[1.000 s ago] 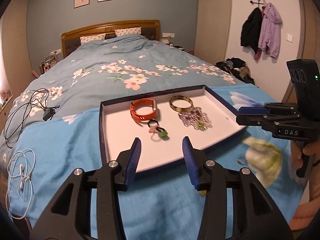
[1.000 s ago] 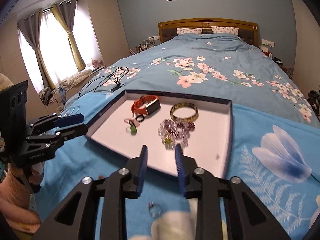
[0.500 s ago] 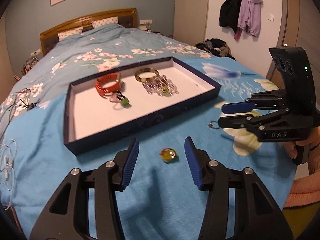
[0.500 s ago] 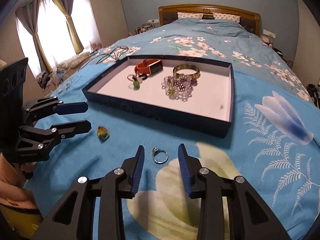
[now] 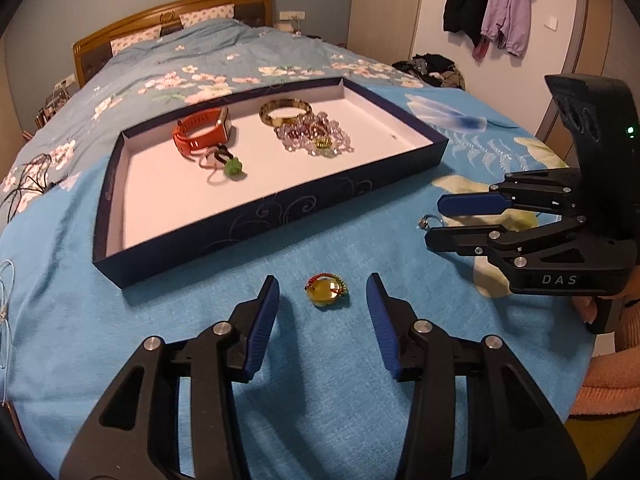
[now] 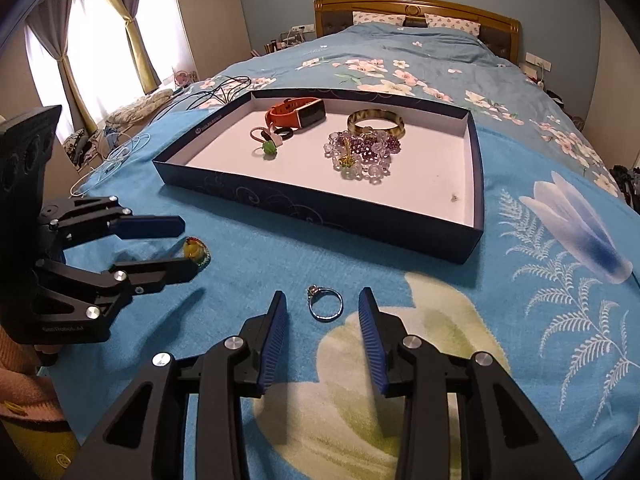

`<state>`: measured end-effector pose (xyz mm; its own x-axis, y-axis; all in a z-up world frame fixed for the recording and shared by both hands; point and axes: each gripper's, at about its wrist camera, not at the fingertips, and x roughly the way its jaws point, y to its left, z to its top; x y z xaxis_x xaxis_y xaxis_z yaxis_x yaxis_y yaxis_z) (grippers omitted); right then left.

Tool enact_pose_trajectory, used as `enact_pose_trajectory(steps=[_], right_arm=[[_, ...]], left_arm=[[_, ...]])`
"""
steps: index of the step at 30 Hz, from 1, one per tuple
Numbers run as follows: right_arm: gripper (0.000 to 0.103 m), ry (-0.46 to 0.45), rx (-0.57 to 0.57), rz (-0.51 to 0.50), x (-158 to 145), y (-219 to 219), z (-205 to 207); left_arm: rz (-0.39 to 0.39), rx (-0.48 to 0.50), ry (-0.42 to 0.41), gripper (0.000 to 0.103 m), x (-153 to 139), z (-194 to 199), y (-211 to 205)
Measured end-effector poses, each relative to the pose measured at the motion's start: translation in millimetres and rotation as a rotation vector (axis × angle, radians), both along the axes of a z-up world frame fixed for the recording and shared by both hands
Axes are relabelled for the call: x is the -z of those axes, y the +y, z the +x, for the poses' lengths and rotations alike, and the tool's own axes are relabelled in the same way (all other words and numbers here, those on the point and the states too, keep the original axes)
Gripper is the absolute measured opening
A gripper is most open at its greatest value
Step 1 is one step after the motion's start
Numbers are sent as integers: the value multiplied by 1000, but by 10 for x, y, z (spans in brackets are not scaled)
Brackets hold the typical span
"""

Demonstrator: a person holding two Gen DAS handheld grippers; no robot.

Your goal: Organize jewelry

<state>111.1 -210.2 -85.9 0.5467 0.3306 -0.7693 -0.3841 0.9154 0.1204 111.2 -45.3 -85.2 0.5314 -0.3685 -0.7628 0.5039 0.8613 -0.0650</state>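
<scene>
A small yellow round pendant (image 5: pixel 325 294) with a red and green rim lies on the blue blanket just before the tray. My left gripper (image 5: pixel 323 280) straddles it with jaws closing, and the pads stand clear of it. A silver ring (image 6: pixel 325 317) with a stone lies on the blanket between the fingers of my right gripper (image 6: pixel 322 294), which is open and not touching it. The dark blue tray (image 5: pixel 280 208) holds an orange watch (image 5: pixel 200 136), a bangle (image 5: pixel 285 110), purple beads (image 5: pixel 316 138) and a green-stone ring (image 5: pixel 232 168).
Black cables (image 6: pixel 224 88) and white earphones (image 6: pixel 116 160) lie on the bed left of the tray. Jackets (image 5: pixel 488 4) hang on the far wall above a clothes pile (image 5: pixel 434 68). A hand in a pink sleeve (image 5: pixel 608 372) holds the right gripper's handle.
Both grippers have dropped and tilted down toward the blanket in front of the tray. The pendant and the ring now sit between their fingers; a second ago both pointed at the tray.
</scene>
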Motion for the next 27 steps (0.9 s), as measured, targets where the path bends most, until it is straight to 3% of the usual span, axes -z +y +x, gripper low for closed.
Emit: enact_pose_trajectory(steps=[8, 15, 27], right_arm=[[33, -5, 6, -25, 8, 40, 8], [16, -5, 17, -22, 1, 12, 15], [15, -16, 12, -25, -22, 35, -13]], left_arm=[[-19, 4, 31, 36, 50, 47, 3], [-22, 4, 36, 25, 51, 57, -10], [-31, -8, 19, 20, 21, 20, 8]])
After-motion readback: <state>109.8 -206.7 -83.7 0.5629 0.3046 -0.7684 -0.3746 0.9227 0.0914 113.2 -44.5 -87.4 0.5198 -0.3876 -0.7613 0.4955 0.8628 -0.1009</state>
